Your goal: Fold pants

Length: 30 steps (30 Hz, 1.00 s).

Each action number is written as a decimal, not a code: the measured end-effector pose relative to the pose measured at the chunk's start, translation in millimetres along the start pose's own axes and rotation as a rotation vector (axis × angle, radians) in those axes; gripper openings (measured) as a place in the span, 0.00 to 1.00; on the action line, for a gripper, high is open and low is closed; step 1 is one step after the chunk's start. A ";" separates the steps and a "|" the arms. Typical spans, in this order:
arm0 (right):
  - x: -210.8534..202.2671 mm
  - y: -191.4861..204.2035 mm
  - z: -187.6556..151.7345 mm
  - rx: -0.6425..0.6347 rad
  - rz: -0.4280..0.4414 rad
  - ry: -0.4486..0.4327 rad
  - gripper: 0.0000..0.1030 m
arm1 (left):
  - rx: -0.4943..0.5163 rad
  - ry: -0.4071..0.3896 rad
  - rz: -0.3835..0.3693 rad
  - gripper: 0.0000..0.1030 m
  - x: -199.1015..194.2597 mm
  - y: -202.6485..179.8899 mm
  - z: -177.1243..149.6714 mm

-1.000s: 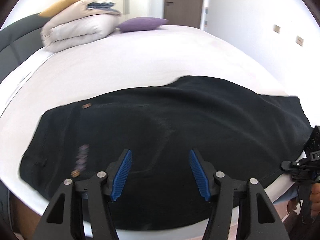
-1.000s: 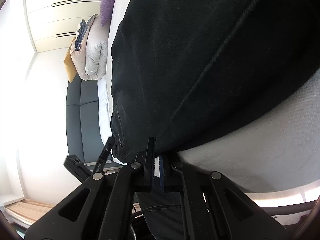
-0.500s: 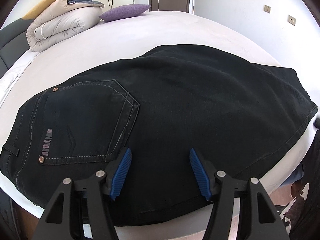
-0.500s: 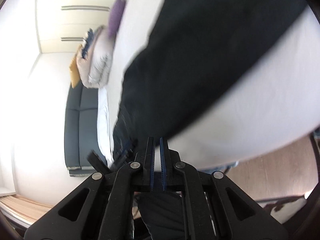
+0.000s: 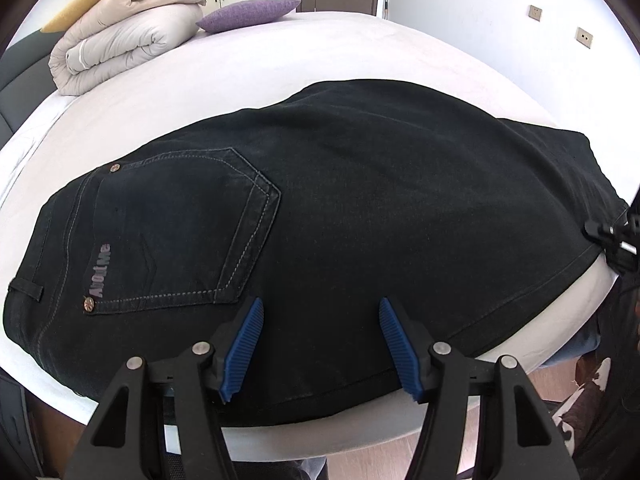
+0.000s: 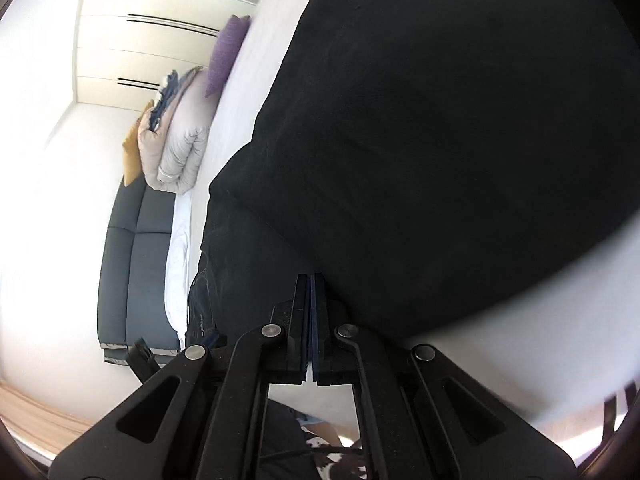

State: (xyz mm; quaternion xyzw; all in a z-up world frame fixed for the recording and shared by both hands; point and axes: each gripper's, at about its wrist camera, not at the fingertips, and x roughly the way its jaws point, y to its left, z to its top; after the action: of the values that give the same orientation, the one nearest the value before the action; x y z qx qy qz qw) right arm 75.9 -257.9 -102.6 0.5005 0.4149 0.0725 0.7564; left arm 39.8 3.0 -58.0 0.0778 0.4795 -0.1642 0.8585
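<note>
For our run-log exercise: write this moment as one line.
pants: flat on bed | left gripper: open above | right gripper: shut on hem

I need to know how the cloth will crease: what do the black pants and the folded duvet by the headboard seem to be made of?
The pants look like black denim, matte and fairly stiff: contrast topstitching outlines the back pocket, with metal rivets at its corners. The duvet seems a padded beige fabric with a soft sheen, bulging in thick rolls; the filling cannot be told.
</note>
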 end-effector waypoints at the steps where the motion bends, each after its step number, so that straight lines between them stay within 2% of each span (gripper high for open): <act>1: -8.4 -4.1 -2.9 0.016 0.000 0.006 0.00 | 0.008 0.005 0.005 0.60 -2.8 -1.8 6.4; 3: -23.2 2.2 -3.6 0.003 -0.047 0.004 0.00 | 0.025 -0.043 -0.014 0.60 -12.7 -7.1 23.5; 5: -37.6 22.7 -0.1 -0.057 -0.076 -0.030 0.06 | 0.018 -0.091 -0.049 0.60 -16.9 -9.2 42.7; 8: -36.6 57.0 16.7 -0.135 0.022 -0.047 0.06 | 0.029 -0.106 -0.048 0.60 -1.4 -13.9 77.4; 11: 11.0 88.5 35.8 -0.180 0.046 0.057 0.06 | 0.042 -0.052 -0.030 0.60 31.6 -16.6 101.2; 14: 69.2 92.2 48.3 -0.146 0.023 0.150 0.06 | 0.047 0.022 0.007 0.61 60.5 -14.1 102.3; 16: 104.3 85.1 60.4 -0.080 0.025 0.197 0.06 | -0.004 -0.002 -0.040 0.64 68.9 -3.1 90.8; 17: 110.9 75.6 65.2 -0.047 -0.008 0.188 0.06 | -0.029 -0.017 -0.064 0.64 69.3 2.5 85.0; 18: 117.3 68.4 69.0 -0.017 -0.014 0.177 0.00 | -0.040 -0.026 -0.075 0.64 69.3 4.9 82.5; 20: 105.7 46.9 86.1 0.040 0.045 0.114 0.00 | -0.027 -0.032 -0.060 0.64 68.9 2.0 81.7; 23: 70.7 24.8 111.2 0.108 0.029 -0.015 0.00 | -0.008 -0.039 -0.036 0.65 69.9 -3.9 80.6; 27: -2.4 -20.3 135.8 0.218 0.023 -0.245 0.00 | -0.017 -0.052 -0.041 0.65 68.5 -5.7 76.6; 30: -74.4 -50.3 142.6 0.232 -0.011 -0.436 0.00 | -0.016 -0.060 -0.036 0.65 64.0 -4.5 69.9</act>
State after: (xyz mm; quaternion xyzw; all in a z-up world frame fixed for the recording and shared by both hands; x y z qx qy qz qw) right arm 112.4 -420.9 -80.4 0.5857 0.2501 -0.0893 0.7658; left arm 125.1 -34.8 -75.3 0.0572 0.4561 -0.1780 0.8701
